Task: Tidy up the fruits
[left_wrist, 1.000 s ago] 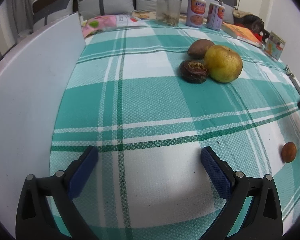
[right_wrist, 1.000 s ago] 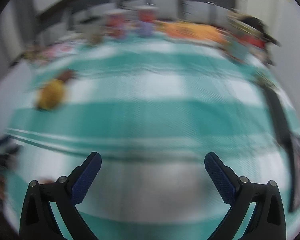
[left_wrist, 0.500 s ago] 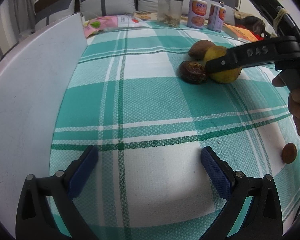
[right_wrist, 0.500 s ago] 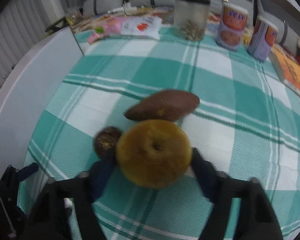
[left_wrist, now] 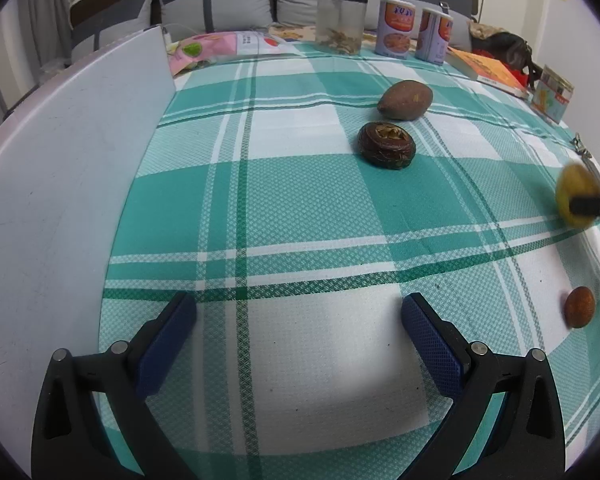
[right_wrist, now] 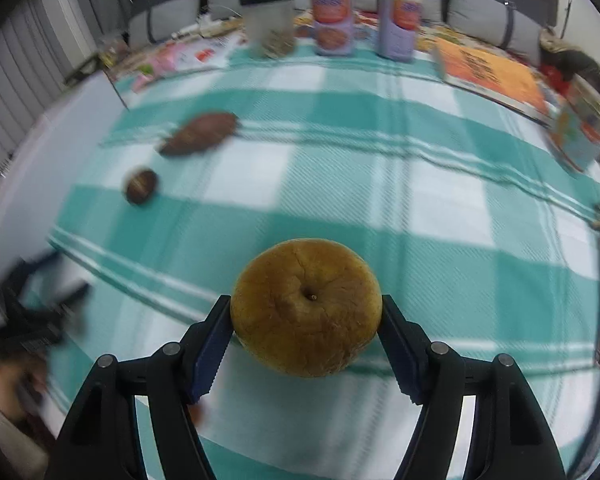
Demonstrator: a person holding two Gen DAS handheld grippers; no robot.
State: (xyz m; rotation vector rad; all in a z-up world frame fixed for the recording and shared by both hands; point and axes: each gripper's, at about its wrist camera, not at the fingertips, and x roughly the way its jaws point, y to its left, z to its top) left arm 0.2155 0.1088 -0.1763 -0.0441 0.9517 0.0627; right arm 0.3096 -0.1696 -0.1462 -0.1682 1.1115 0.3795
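The right claw is pinching a yellow-brown apple, its two blue pads pressed against the fruit's left and right sides. The apple is round and dull-skinned, a little wrinkled, with its small stem pit facing the camera. It sits squarely between the fingertips, above the green-and-white checked tablecloth; whether it touches the cloth I cannot tell.

Ahead of that claw and off to its left lie two more fruits: a small dark round one, and beyond it a long brown oval one, the two close together but apart. Farther ahead stand a clear jar and two cans.

The left claw is spread wide and holds nothing, its pads low over the cloth. Ahead of it and slightly right are the same dark fruit and brown oval fruit. Far to its right the held apple shows at the picture's edge, and nearer on that side lies a small orange-brown fruit.
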